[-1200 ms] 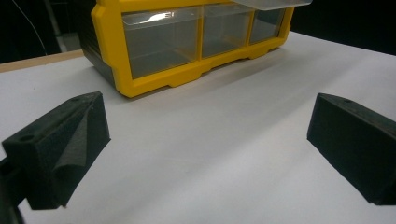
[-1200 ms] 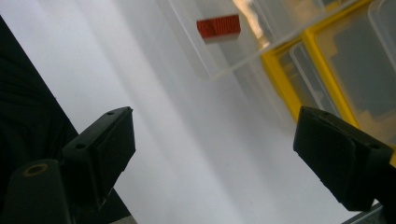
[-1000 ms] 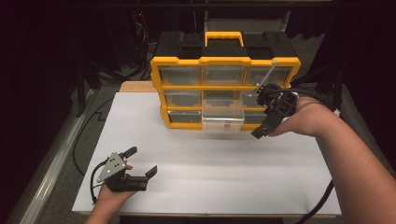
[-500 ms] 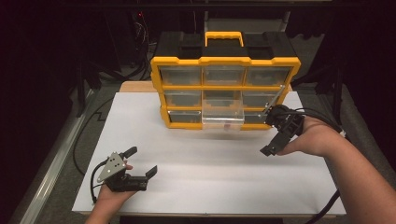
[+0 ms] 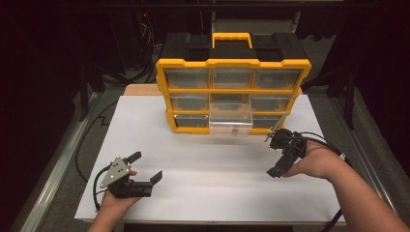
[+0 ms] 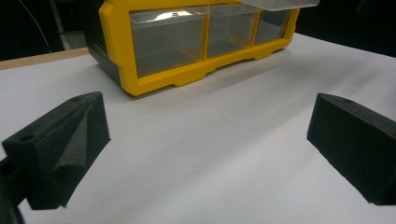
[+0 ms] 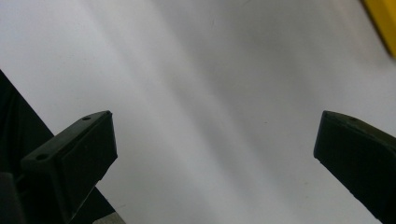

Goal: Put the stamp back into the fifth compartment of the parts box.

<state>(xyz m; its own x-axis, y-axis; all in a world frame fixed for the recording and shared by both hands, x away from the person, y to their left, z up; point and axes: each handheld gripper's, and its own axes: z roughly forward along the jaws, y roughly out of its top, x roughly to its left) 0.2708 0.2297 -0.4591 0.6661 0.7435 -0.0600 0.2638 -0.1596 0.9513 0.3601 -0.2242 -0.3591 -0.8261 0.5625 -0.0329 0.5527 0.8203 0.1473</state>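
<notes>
Looking down from the high view, a yellow-and-black drawer cabinet (image 5: 232,82) stands at the twelve o'clock side of the white table (image 5: 212,193), its clear drawers in three rows. The bottom-middle drawer (image 5: 231,122) is pulled out toward six o'clock and juts past the cabinet's front. The right gripper (image 5: 276,153) sits at about four o'clock from that drawer, near it but apart, low over the table with its jaws spread and nothing between them; a thin metal-looking piece at its top end points toward the cabinet's lower right corner. The left gripper (image 5: 145,166) rests at about eight o'clock from the drawer, well apart from it, jaws likewise spread and empty, the grey plate on top facing up.

In the left gripper view, the two black jaws rise at eight and four o'clock, wide apart, with bare white table (image 6: 210,154) between them. The cabinet (image 6: 116,56) fills the twelve o'clock band, and the edge of the pulled-out drawer (image 6: 280,3) shows at one o'clock, far beyond the jaw tips.

In the right gripper view, the jaws stand at eight and four o'clock, released, with blurred white table (image 7: 210,116) between them. A sliver of the yellow cabinet (image 7: 384,23) shows at two o'clock, clear of both jaws. The jaws have just been opening, with nothing held.
</notes>
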